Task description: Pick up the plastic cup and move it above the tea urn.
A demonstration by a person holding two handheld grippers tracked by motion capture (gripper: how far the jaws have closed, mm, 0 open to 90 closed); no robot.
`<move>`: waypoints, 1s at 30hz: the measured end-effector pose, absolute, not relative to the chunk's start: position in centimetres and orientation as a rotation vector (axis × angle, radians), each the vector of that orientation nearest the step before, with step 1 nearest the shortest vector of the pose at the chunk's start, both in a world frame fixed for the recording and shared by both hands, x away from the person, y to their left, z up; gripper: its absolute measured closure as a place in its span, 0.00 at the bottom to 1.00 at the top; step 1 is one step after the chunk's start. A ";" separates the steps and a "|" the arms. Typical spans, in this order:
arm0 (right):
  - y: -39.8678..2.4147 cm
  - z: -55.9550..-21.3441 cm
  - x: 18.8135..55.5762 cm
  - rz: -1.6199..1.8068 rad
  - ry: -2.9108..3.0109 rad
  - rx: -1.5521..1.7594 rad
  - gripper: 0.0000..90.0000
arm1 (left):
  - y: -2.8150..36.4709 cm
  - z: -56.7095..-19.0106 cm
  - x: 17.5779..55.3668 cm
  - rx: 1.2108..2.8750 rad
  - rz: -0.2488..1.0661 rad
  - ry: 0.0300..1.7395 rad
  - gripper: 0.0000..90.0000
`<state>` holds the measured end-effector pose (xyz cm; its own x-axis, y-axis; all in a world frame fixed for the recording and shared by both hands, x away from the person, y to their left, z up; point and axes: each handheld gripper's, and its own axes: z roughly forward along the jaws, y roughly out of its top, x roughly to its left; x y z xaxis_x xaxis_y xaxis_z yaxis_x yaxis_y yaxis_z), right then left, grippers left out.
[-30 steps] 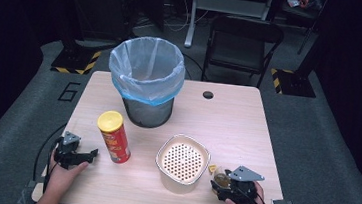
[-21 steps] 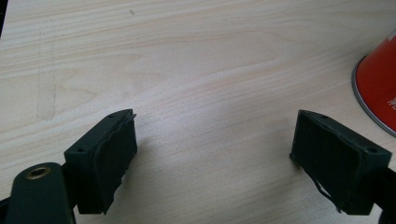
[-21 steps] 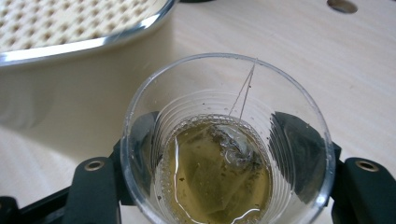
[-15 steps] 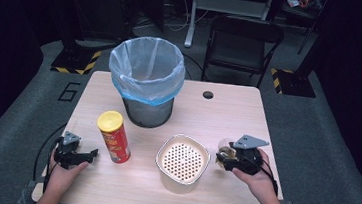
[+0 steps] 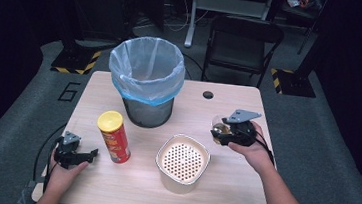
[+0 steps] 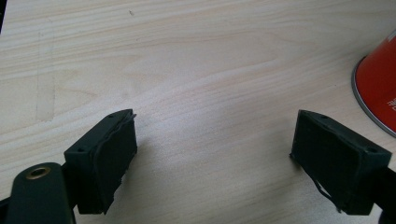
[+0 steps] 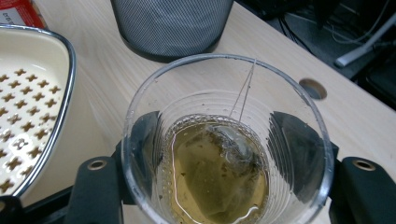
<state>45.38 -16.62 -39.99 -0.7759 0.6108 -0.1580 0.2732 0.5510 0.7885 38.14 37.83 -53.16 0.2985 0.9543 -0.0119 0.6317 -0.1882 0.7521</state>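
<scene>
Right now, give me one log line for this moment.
right claw: shut on cup, teabag inside, off table | left claw: open, resting | near: strainer, bin

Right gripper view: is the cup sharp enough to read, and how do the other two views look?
Right gripper view: clear cup sharp, tea bag and string legible, jaws seen through its wall. High view: table well lit, surroundings dark, right gripper slightly soft. Left gripper view: wood grain crisp, soft shadows under the jaws.
</scene>
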 end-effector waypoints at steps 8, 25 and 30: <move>-14.7 -39.2 46.5 1.123 2.378 0.505 0.40 | 37.8 -53.2 38.1 1.911 0.626 1.411 0.15; -12.5 -38.4 45.0 1.054 2.293 0.219 0.42 | 37.8 -53.2 38.1 1.911 0.626 1.411 0.15; -12.4 -38.4 44.7 1.068 2.275 0.201 0.42 | 37.8 -53.2 38.1 1.911 0.626 1.411 0.15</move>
